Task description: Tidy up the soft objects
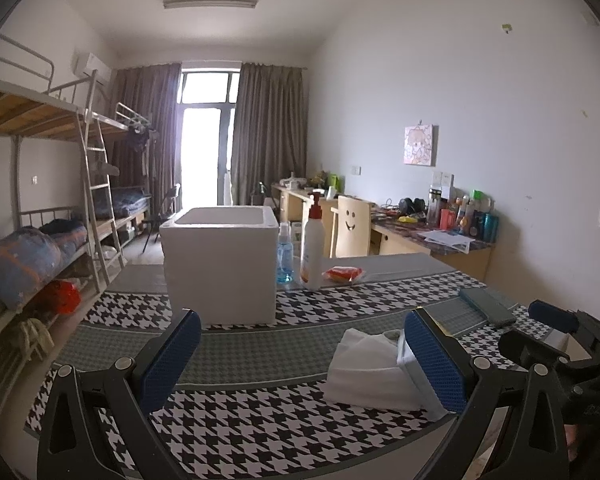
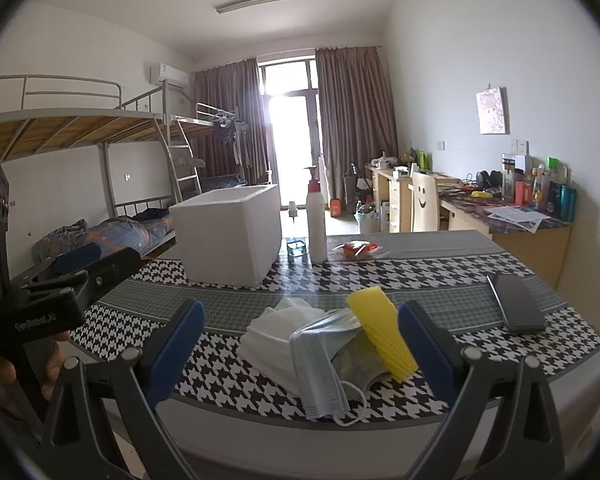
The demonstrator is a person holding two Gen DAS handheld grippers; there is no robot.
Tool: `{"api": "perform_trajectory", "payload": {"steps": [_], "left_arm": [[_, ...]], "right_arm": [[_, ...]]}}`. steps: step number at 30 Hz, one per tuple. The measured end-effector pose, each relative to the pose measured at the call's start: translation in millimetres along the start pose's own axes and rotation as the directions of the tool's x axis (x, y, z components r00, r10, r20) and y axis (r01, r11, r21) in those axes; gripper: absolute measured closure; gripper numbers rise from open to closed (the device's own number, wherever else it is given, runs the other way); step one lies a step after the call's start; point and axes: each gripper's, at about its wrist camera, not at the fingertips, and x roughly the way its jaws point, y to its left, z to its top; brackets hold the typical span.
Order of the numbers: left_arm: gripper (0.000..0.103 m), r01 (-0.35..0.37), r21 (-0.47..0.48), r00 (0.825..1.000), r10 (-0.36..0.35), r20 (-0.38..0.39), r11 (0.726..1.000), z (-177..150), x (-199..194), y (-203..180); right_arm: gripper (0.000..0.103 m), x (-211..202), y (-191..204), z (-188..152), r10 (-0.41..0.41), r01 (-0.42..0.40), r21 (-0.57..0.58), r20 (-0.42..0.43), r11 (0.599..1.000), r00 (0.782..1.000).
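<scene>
A pile of soft things lies near the table's front edge: a white folded cloth (image 2: 272, 340), a blue face mask (image 2: 320, 364) and a yellow sponge (image 2: 382, 330). My right gripper (image 2: 300, 356) is open, its jaws either side of the pile. My left gripper (image 1: 300, 360) is open and empty to the left; the white cloth (image 1: 364, 368) lies by its right finger (image 1: 436, 364). A white foam box (image 1: 220, 264), open at the top, stands farther back on the table; it also shows in the right wrist view (image 2: 228, 236).
A pump bottle (image 1: 313, 240), a blue spray bottle (image 1: 284, 256) and a red packet (image 1: 342, 273) stand behind the box's right side. A dark phone (image 2: 516, 302) lies at the right. Houndstooth cloth (image 1: 260, 432) covers the table. Bunk beds left, desks right.
</scene>
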Motion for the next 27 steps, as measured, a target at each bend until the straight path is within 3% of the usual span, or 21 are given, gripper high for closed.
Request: {"api": "perform_trajectory", "payload": {"steps": [27], "left_arm": [[0.001,-0.012,0.007,1.000,0.012,-0.009,1.000,-1.9,0.9,-1.7]], "right_arm": [[0.004,-0.1,-1.8,-2.1,-0.001,0.001,0.009,0.002,1.000,1.000]]}}
